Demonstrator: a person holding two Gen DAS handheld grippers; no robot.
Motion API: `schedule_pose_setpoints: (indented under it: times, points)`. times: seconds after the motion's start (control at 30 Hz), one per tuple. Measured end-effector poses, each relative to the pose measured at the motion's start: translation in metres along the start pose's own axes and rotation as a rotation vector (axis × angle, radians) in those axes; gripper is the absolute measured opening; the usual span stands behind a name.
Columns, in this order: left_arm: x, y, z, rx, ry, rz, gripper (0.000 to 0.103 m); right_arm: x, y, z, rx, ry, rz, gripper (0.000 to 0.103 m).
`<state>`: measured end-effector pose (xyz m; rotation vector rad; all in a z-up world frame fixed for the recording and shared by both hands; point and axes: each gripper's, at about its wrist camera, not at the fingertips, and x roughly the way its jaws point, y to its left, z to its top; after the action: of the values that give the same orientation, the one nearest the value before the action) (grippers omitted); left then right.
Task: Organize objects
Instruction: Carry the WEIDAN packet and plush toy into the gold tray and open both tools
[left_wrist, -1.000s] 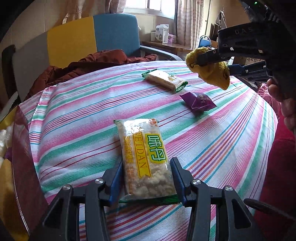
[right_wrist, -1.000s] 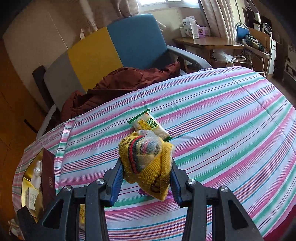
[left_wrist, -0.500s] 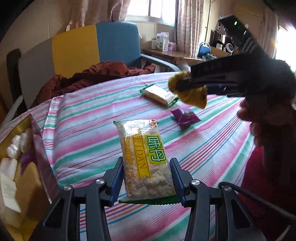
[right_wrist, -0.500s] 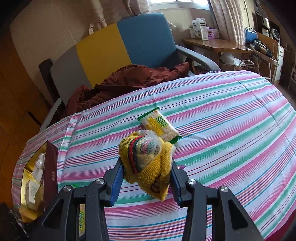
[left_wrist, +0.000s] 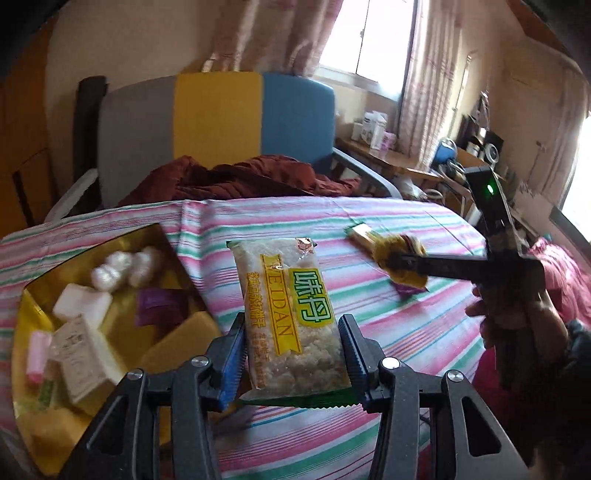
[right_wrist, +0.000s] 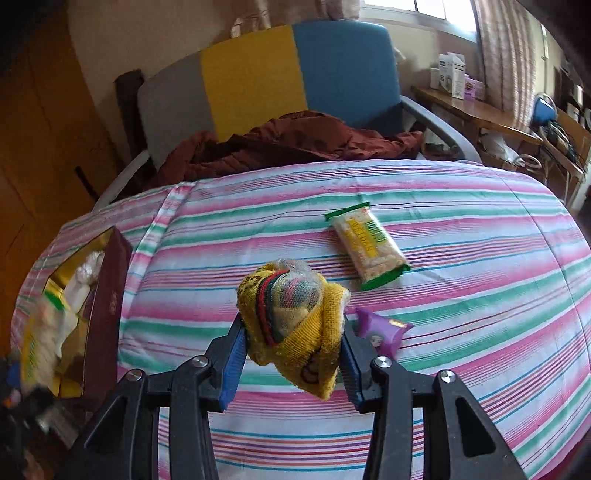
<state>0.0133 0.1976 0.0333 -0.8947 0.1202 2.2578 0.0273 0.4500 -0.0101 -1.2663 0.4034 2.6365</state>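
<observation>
Now the open gold-lined box with a maroon outer wall (left_wrist: 37, 295) is seen far more fully at 9 o'clock in the left wrist view than half a second ago, when only its near corner showed; the left tongs (left_wrist: 291, 354) have been swung toward it. The clear rice-cracker packet with a yellow-green label (left_wrist: 291, 317) is kept clamped between the left tongs' blue pads (left_wrist: 233, 354), held above the striped pink, green and white cloth on the bench (left_wrist: 424, 325). The right tongs' view has hardly changed.

White foam blocks, a purple wrapper and a yellow block are seen lying inside the box, blurred. A second rice-cracker packet with green ends (right_wrist: 367, 247) lies on the cloth at 1 o'clock in the right wrist view, and a small purple sachet (right_wrist: 382, 330) lies just beside the right tongs' right pad, partly hidden by it. A maroon jacket (right_wrist: 288, 144) is draped on a grey, yellow and blue armchair (right_wrist: 255, 77) behind the bench at 12 o'clock.

The right tongs (right_wrist: 293, 354) are closed on a yellow knitted bundle with red and green stripes (right_wrist: 291, 317), which is held clear of the cloth and hangs below the pads.
</observation>
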Motion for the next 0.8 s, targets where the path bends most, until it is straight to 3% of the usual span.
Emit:
schedule_pose_setpoints:
  times: [0.17, 0.47, 0.8]
  points:
    - [-0.026, 0.054, -0.006, -0.096, -0.028, 0.065, 0.049, -0.003, 0.042, 0.001, -0.053, 0.006, 0.078, 0.045]
    - [-0.053, 0.132, -0.035, -0.27, -0.039, 0.126, 0.049, -0.008, 0.152, 0.005, -0.186, -0.014, 0.27, 0.045]
    - [-0.094, 0.199, -0.047, -0.404, -0.116, 0.194, 0.049, 0.011, 0.229, 0.003, -0.257, 0.028, 0.347, 0.046]
